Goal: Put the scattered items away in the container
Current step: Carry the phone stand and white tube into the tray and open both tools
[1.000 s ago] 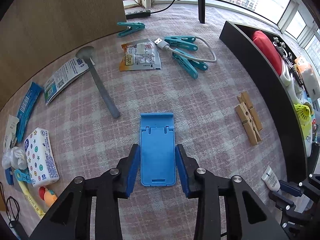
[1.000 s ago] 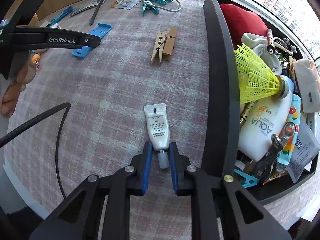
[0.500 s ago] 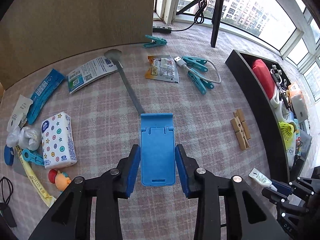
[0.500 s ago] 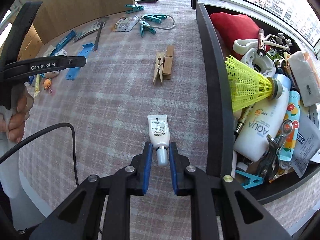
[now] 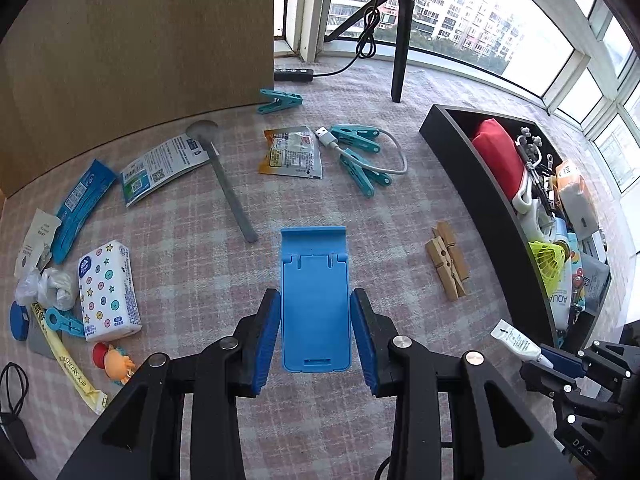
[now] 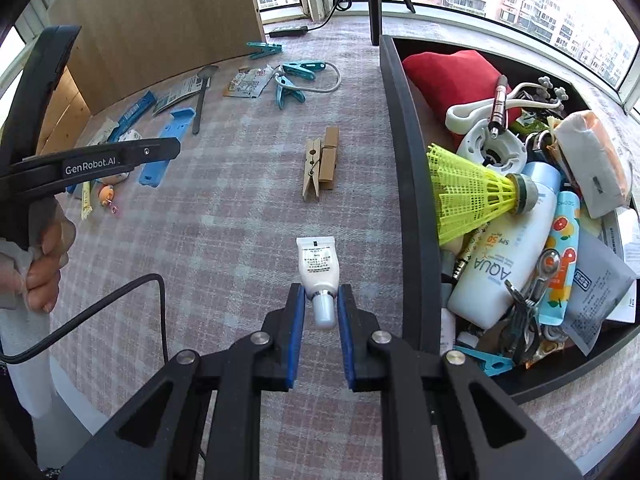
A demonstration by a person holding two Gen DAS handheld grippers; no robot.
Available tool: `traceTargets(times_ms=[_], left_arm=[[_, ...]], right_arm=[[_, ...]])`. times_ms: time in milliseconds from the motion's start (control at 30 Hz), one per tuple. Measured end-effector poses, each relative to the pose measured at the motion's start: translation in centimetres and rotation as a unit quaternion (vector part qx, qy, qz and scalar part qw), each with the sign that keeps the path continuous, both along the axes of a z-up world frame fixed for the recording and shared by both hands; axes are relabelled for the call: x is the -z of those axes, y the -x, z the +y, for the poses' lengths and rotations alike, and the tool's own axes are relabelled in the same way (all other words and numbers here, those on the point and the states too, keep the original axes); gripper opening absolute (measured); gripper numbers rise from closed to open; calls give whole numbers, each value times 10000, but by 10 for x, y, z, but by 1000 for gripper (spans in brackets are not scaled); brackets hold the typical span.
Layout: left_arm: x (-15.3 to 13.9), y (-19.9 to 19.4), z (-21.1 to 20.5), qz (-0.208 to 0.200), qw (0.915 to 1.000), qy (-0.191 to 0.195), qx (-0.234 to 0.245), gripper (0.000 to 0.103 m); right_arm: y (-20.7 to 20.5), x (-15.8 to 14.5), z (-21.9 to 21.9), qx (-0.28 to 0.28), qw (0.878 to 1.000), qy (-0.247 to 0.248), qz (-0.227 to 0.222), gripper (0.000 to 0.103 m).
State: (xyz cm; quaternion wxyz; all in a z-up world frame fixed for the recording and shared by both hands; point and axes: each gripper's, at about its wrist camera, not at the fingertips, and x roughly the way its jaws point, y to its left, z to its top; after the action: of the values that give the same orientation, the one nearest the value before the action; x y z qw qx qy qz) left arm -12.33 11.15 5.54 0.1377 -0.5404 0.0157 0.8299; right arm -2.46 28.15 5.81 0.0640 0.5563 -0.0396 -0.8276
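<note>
My left gripper (image 5: 315,312) is shut on a blue phone stand (image 5: 314,284) and holds it above the checked cloth. My right gripper (image 6: 320,308) is shut on the cap end of a small white tube (image 6: 318,266), held above the cloth just left of the black container (image 6: 404,128). The container is on the right and is full of items, among them a yellow shuttlecock (image 6: 468,196) and a white sunscreen bottle (image 6: 500,264). In the left wrist view the container (image 5: 480,192) is at the right, with the tube (image 5: 516,342) below it.
Two wooden clothespins (image 5: 446,264) lie between the grippers and the container. Farther off lie teal clips with a USB cable (image 5: 360,156), a snack packet (image 5: 292,154), a grey spoon (image 5: 228,184), a tissue pack (image 5: 106,292) and packets. A tripod leg (image 5: 400,40) stands behind.
Both grippers have risen from the cloth with their items. The view in each camera has widened and tilted up toward the window.
</note>
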Motion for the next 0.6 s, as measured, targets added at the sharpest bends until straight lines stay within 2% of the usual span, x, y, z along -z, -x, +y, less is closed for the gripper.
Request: traceTargets(times_ms=[267, 600], left_arm=[[-31, -4, 35, 211, 9988, -272, 343, 34], [-62, -11, 140, 332, 9888, -581, 1332, 34]], right_arm=[[2, -38, 26, 395, 9981, -59, 460, 16], [-13, -66, 110, 1400, 9870, -235, 755, 16]])
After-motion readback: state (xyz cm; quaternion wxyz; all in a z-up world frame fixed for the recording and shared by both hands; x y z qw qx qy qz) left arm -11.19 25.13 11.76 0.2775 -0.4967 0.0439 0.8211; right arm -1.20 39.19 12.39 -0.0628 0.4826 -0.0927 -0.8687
